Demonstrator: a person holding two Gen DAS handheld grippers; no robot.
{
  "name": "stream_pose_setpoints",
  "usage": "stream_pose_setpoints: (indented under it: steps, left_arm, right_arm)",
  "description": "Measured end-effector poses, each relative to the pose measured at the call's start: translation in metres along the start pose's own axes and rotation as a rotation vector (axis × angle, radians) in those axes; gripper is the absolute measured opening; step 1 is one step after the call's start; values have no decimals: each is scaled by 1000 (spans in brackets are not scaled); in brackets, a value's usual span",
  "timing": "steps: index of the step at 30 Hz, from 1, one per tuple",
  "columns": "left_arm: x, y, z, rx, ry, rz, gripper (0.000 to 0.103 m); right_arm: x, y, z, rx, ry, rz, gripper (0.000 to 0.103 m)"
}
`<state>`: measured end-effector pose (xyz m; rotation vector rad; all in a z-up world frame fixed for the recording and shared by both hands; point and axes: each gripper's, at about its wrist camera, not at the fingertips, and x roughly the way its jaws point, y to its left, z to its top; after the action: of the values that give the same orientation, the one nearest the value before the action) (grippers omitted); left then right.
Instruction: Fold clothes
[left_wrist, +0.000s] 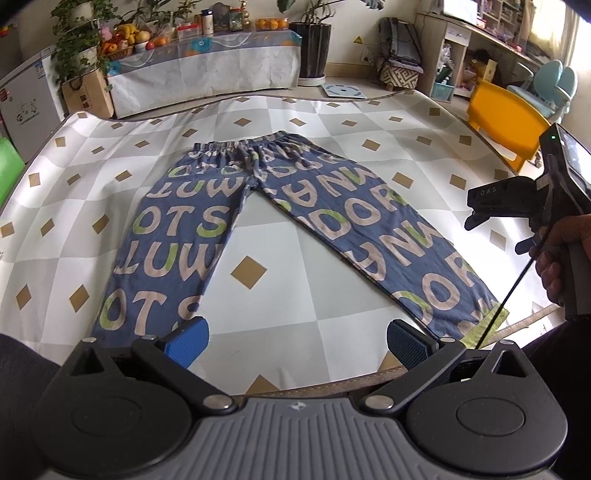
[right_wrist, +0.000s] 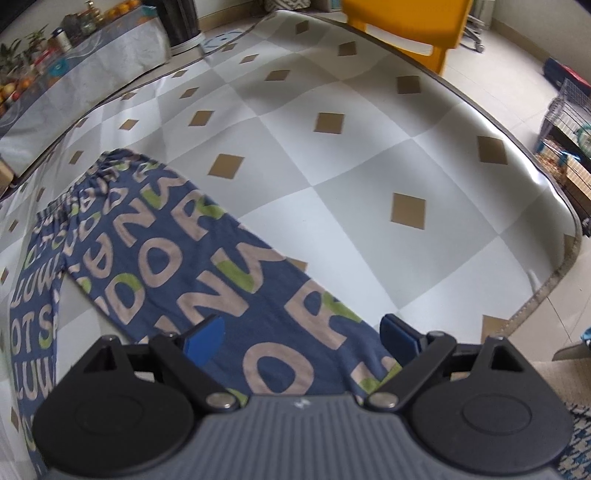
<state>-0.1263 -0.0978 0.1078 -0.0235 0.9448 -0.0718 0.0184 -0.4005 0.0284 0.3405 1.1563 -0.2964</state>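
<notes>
A pair of blue trousers printed with large beige and green letters lies flat on the checked mat, waistband at the far side, legs spread in a V toward me. My left gripper stands open above the mat between the two leg ends, nothing between its blue pads. The right gripper shows from the side at the right edge of the left wrist view, held by a hand. In its own view the right gripper is open above the right trouser leg, apart from the cloth.
The mat's edge curves close on the right, bare floor beyond. A yellow chair stands at the far right corner. Behind the mat are a cloth-covered low table with fruit, a dark plant pot and shelves.
</notes>
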Motion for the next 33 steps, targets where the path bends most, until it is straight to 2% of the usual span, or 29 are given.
stream_pose_setpoints:
  steps: [16, 33]
  left_arm:
    - [-15, 14, -1, -60, -32, 25, 103]
    - [-14, 9, -2, -29, -19, 32, 103]
  right_arm:
    - [-14, 29, -9, -138, -7, 167, 91]
    - [-17, 34, -14, -168, -19, 173, 91]
